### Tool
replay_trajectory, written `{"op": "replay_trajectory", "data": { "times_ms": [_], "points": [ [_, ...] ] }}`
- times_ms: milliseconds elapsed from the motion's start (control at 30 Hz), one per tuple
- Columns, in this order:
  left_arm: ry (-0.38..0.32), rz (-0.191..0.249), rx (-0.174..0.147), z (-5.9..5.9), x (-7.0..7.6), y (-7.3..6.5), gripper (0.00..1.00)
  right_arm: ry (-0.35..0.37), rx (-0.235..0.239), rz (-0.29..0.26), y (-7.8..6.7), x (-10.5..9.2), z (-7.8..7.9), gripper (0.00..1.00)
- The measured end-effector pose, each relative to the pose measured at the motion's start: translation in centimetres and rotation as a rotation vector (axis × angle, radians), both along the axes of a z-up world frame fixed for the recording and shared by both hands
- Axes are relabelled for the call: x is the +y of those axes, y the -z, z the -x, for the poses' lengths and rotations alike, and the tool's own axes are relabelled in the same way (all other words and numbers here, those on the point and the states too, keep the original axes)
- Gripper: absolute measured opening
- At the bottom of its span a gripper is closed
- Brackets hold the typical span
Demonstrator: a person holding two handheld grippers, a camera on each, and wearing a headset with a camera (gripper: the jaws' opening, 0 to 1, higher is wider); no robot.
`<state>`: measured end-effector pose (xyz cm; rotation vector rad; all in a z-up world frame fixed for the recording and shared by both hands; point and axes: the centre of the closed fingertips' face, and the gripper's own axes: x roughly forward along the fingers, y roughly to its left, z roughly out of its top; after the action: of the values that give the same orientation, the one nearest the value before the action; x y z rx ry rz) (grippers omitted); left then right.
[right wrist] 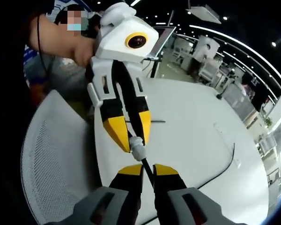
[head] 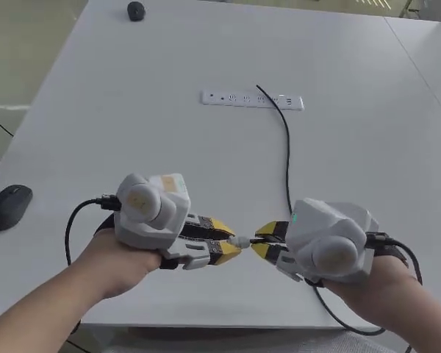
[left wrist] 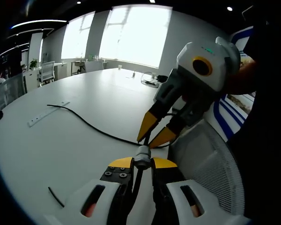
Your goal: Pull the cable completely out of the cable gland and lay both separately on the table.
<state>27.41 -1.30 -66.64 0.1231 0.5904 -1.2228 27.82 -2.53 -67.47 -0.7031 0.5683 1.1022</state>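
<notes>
Plastic cable gland [left wrist: 142, 156], tiny, likely slick, is pinched by left gripper [left wrist: 143, 162]; floppy cable [head: 287, 151] is clamped just beside it by right gripper [right wrist: 148, 169].

Two claws [head: 232, 243] [head: 260, 241], one cable [head: 287, 154], one gland [head: 241, 240], one power strip [head: 228, 98], two mice [head: 136, 10] [head: 9, 206].

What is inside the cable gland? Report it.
The black cable enters the cable gland, held by the left hand-held gripper; how far it runs inside is hidden by its body.
</notes>
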Motion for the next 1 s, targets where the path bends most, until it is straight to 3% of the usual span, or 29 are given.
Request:
{"op": "replay_trajectory", "data": {
  "times_ms": [67,367,533,633,767,1000],
  "points": [
    [-0.008,0.006,0.001,-0.1,0.0,-0.1,0.15,0.012,-0.005,-0.001,0.0,-0.1,-0.2,0.02],
    [-0.019,0.005,-0.011,-0.5,-0.1,-0.1,0.15,0.146,0.087,-0.068,0.5,-1.1,-0.9,0.01],
    [-0.032,0.006,-0.019,-0.7,0.1,-0.2,0.15,0.267,0.144,-0.108,0.9,-2.4,-1.5,0.01],
    [-0.03,0.004,-0.021,-0.7,0.2,-0.2,0.15,0.302,0.158,-0.111,1.4,-3.3,-1.7,0.01],
    [-0.037,0.005,-0.02,-0.6,0.2,-0.1,0.15,0.417,0.229,-0.169,2.2,-4.8,-2.1,0.01],
    [-0.039,-0.002,-0.017,-0.3,0.3,0.1,0.15,0.597,0.368,-0.222,4.6,-7.6,-2.3,0.01]
  ]
}}
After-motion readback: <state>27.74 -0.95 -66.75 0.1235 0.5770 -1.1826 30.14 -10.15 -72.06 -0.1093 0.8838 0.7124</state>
